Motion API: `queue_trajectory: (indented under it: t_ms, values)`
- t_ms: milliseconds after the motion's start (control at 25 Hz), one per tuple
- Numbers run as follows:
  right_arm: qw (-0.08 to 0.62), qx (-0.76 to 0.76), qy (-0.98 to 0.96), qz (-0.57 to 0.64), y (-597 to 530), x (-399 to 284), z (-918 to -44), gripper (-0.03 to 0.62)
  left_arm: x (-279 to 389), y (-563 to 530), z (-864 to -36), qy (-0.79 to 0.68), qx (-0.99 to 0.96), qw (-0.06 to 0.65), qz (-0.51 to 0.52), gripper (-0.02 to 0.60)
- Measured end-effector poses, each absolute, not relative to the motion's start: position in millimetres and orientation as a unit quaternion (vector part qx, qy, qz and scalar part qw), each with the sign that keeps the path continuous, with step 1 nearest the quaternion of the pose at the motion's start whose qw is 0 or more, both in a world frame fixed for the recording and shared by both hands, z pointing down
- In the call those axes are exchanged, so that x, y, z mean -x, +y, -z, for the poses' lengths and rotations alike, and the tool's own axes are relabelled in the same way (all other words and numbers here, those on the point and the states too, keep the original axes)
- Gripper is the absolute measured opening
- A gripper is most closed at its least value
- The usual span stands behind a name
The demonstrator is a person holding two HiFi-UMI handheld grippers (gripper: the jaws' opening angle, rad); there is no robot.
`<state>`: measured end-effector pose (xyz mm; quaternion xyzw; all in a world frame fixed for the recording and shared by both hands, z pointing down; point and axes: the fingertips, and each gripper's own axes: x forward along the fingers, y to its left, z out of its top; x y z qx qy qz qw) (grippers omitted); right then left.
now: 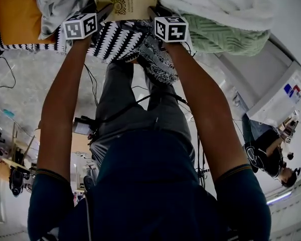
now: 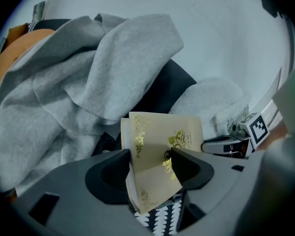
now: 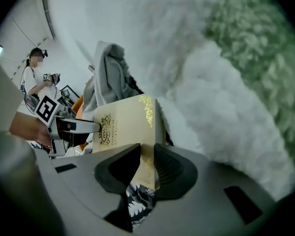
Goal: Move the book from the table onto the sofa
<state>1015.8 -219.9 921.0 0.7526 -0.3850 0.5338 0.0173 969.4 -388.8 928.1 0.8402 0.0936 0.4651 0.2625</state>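
Your left arm [image 1: 65,104] and right arm [image 1: 203,104] stretched forward side by side, left gripper [image 1: 103,13] and right gripper [image 1: 153,12] pointing downward, each one's jaws clamped on the book [image 1: 125,3]

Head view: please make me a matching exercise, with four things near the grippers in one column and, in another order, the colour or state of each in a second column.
Things:
1. book
2. cushion
3. textured blanket
4. patterned cloth

Descriptions:
A. green
B. black and white
C. cream with gold print, clamped by the left gripper and the right gripper
D. orange

Pairs: 1-C, 2-D, 3-A, 4-B
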Motion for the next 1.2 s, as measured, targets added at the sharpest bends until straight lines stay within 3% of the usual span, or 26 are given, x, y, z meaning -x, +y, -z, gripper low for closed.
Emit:
queue_trajectory:
  t_ms: [1200]
  values:
    - [0.052, -0.711, -0.357, -0.603, -208.3, -1011.4, -1002.8, 0.092, -956.5, -378.1, -1011.4, 0.114, -0.79, 0.299, -0.523, 0.236]
